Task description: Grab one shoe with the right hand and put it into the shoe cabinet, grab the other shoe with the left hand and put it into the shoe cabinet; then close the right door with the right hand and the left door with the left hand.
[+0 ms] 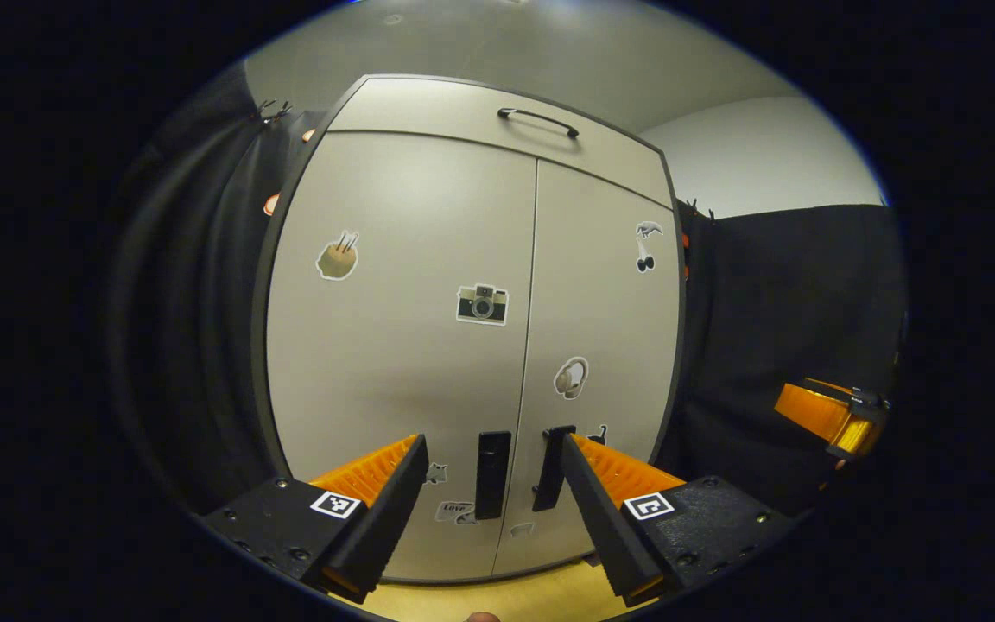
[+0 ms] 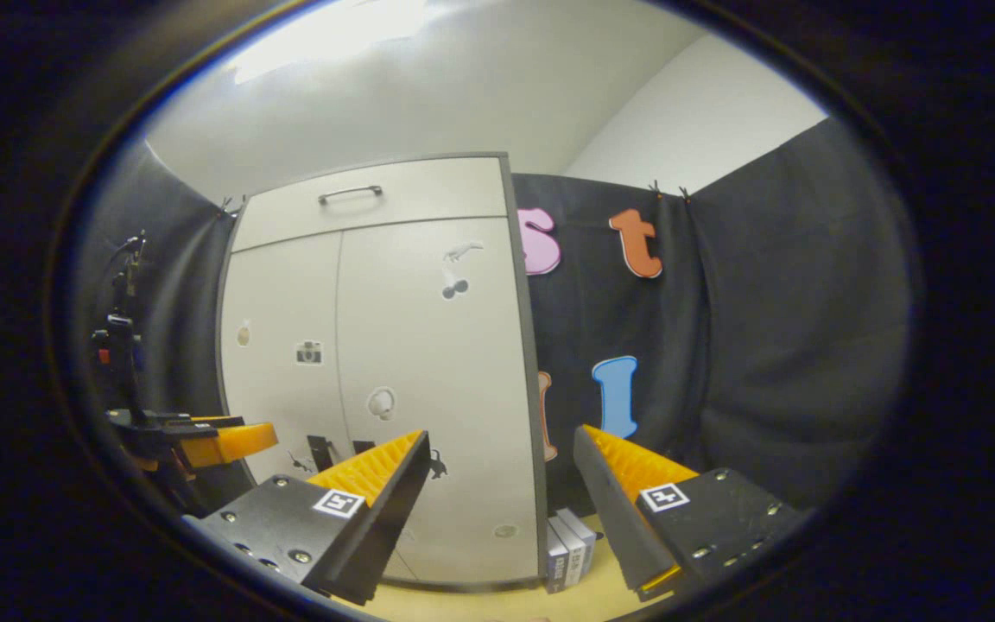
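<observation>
Before the shut shoe cabinet (image 1: 472,328), both grippers' jaws gape empty; doors seemingly flush.

left gripper (image 1: 493,458): fingers spread wide, nothing between them, held level and pointing forward
right gripper (image 2: 502,453): fingers spread wide, nothing between them, held level
relative pose: apart, side by side; each seen at the edge of the other's view

Left gripper (image 1: 492,471): two wedge-shaped fingers (image 1: 381,510) with ribbed faces, black housings behind them with screws, a square black-and-white tag on each. Right gripper (image 2: 502,484): same build, ribbed fingers (image 2: 377,497), screws and tags behind.
</observation>
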A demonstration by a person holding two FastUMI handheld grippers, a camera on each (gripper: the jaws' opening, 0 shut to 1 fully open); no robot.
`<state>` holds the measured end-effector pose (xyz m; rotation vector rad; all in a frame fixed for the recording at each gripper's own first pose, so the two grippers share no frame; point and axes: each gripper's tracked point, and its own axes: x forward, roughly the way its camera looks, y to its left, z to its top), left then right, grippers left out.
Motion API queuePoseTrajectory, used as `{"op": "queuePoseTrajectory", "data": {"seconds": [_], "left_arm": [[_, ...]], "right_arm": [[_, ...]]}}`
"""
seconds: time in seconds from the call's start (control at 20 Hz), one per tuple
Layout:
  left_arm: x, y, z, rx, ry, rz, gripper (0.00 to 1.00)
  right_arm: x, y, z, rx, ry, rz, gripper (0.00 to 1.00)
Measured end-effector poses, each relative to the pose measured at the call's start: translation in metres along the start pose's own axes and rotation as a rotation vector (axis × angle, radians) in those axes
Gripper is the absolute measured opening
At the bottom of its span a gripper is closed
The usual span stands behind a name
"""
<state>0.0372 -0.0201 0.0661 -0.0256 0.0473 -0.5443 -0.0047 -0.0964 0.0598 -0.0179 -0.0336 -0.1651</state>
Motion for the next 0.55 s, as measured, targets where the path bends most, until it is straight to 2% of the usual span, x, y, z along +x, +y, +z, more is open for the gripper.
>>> {"op": "queuePoseTrajectory", "data": {"seconds": [0.2, 0.3, 0.35, 0.4, 0.45, 0.55], "left_arm": [[-0.026, -0.010, 0.007, -0.019, -0.019, -0.014, 0.95], [-0.036, -0.008, 0.011, -0.015, -0.032, 0.002, 0.95], [-0.041, -0.004, 0.013, -0.010, -0.036, 0.015, 0.95], [-0.044, -0.002, 0.016, -0.006, -0.043, 0.026, 0.95], [-0.049, -0.001, 0.018, -0.004, -0.047, 0.033, 0.95], [-0.057, 0.001, 0.021, 0.004, -0.057, 0.040, 0.95]], "right_arm": [[-0.024, 0.018, -0.008, -0.023, 0.028, 0.040, 0.96], [-0.033, 0.022, -0.011, -0.038, 0.032, 0.053, 0.96], [-0.036, 0.025, -0.010, -0.041, 0.032, 0.059, 1.00], [-0.039, 0.026, -0.010, -0.041, 0.031, 0.064, 0.96], [-0.042, 0.028, -0.008, -0.036, 0.027, 0.069, 1.00], [-0.047, 0.030, -0.005, -0.025, 0.018, 0.074, 1.00]]}}
